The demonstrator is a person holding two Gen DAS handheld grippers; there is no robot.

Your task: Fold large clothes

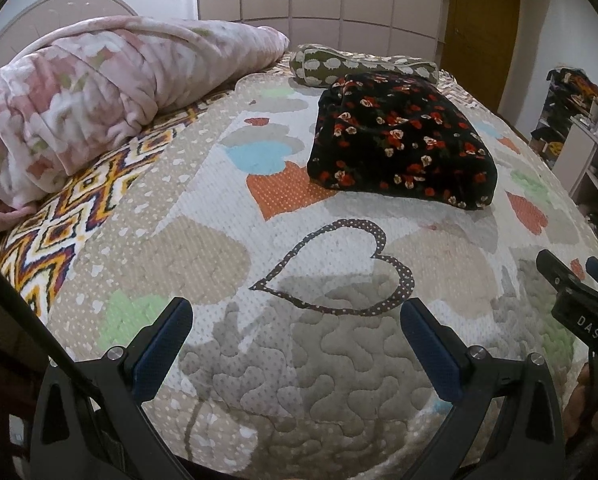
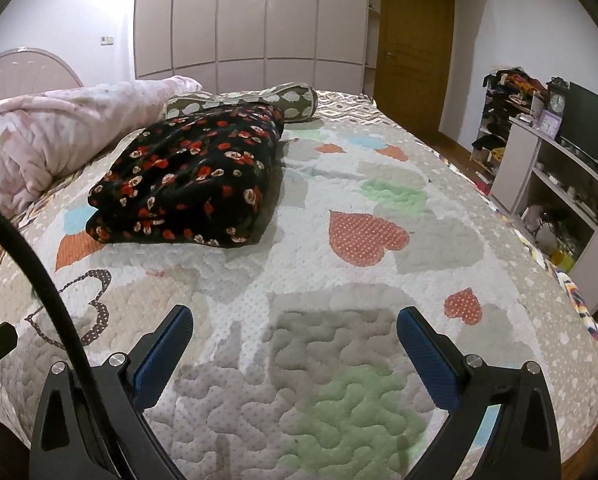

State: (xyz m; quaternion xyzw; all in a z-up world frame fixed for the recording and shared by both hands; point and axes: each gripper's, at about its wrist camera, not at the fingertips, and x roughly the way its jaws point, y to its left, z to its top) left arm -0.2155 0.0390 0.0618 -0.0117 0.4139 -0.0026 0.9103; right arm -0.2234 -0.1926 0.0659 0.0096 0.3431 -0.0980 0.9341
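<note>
A black garment with red and white flowers lies folded into a thick rectangle on the quilted heart-pattern bedspread, toward the far middle of the bed. My left gripper hangs open over the near part of the bedspread, well short of the garment, with nothing between its blue pads. My right gripper is also open and empty above the near edge of the bed. Part of the right gripper shows at the right edge of the left wrist view.
A pink fleece blanket is bunched at the far left by the headboard. An olive pillow with white spots lies behind the garment. Shelves with clutter stand to the right, with a wardrobe and a wooden door behind.
</note>
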